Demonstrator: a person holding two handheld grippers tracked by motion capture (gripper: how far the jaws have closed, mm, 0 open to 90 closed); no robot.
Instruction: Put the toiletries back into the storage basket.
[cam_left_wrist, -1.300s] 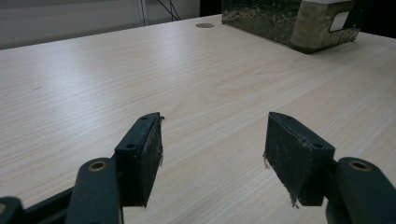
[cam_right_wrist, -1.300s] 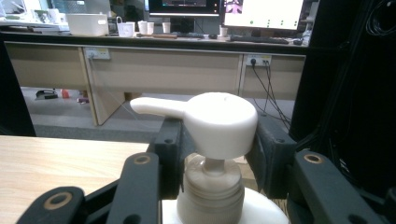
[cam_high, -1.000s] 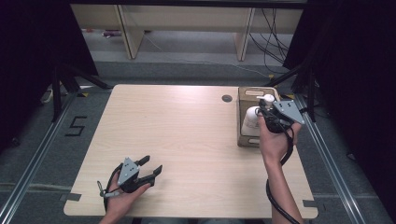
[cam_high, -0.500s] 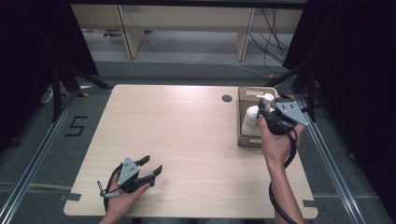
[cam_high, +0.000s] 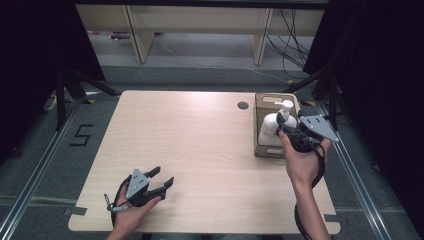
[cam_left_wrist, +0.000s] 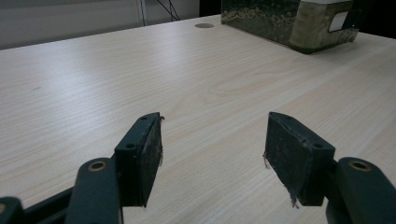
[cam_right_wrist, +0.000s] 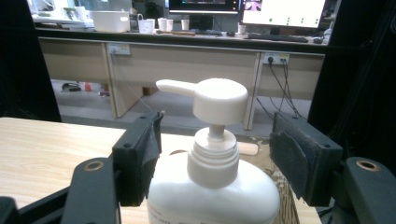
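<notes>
The right gripper (cam_right_wrist: 215, 154) is spread wide, one jaw on either side of the pump bottle (cam_right_wrist: 212, 186), with the bottle's neck and collar sitting between the pads and, as far as the right gripper view shows, clear of both. The bottle stands upright, so its long axis runs straight up, across the line the jaws would close along. Its spout points off to the left of the gripper, well above the pads. In the high view the bottle (cam_high: 272, 127) stands inside the wooden box (cam_high: 265, 148) at the table's (cam_high: 200, 150) far right, and the right gripper (cam_high: 288, 134) has come in at it from the near side. Whether the pads are level with the shoulder or the collar is hard to judge.

The left gripper (cam_left_wrist: 212, 149) is likewise spread, holding nothing, low over bare tabletop at the near left (cam_high: 159, 182); the box lies far ahead of it and to its right. The right hand is plainly the nearer, and the likely next move is a straight squeeze on the neck.
</notes>
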